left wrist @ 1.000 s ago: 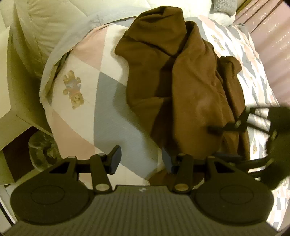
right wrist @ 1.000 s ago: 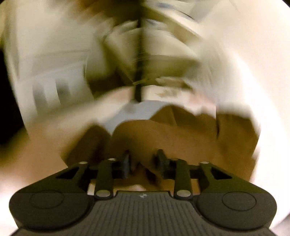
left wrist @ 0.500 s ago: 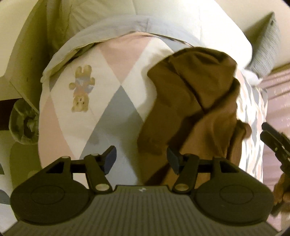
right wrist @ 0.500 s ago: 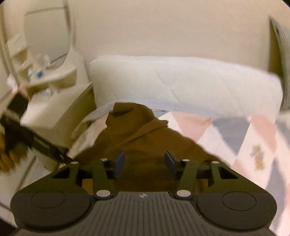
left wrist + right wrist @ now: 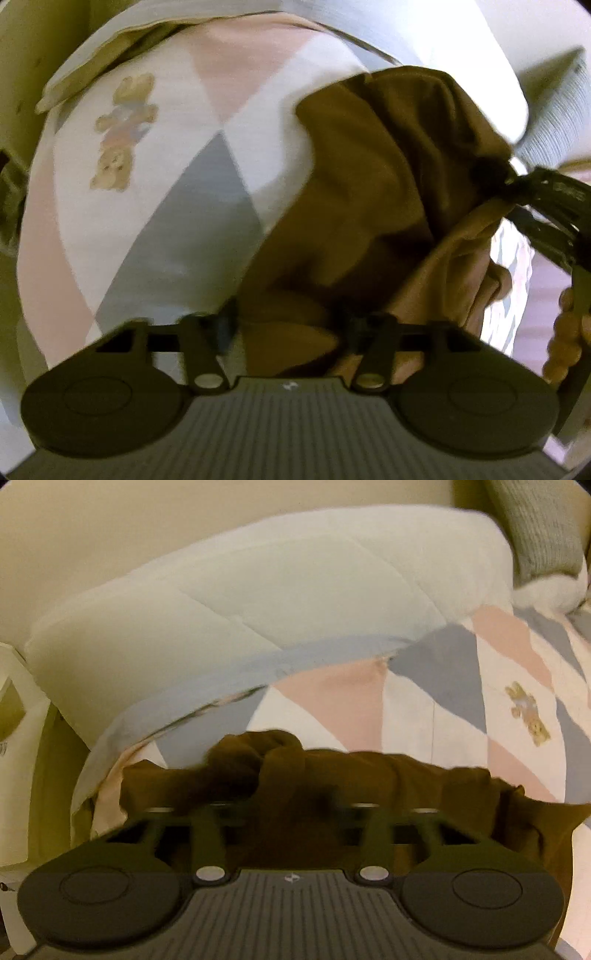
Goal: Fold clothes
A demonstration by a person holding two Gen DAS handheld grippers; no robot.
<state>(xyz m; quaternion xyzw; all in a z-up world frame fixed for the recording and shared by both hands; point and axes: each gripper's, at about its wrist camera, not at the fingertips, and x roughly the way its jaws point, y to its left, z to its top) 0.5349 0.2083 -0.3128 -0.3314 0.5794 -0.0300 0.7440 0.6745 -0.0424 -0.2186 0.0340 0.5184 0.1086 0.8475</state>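
Brown garment (image 5: pixel 354 206) bunched between grippers

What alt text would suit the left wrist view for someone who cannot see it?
A crumpled brown garment lies on a pink, grey and white quilt, with the open left tongs at its near edge. The right tongs pinch its far side.

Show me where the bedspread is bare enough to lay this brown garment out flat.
Bare bedspread lies left of the brown garment, between it and the teddy bear print. In the right wrist view another patch lies between the garment and the white pillow. It is crowded where the right gripper meets the cloth.
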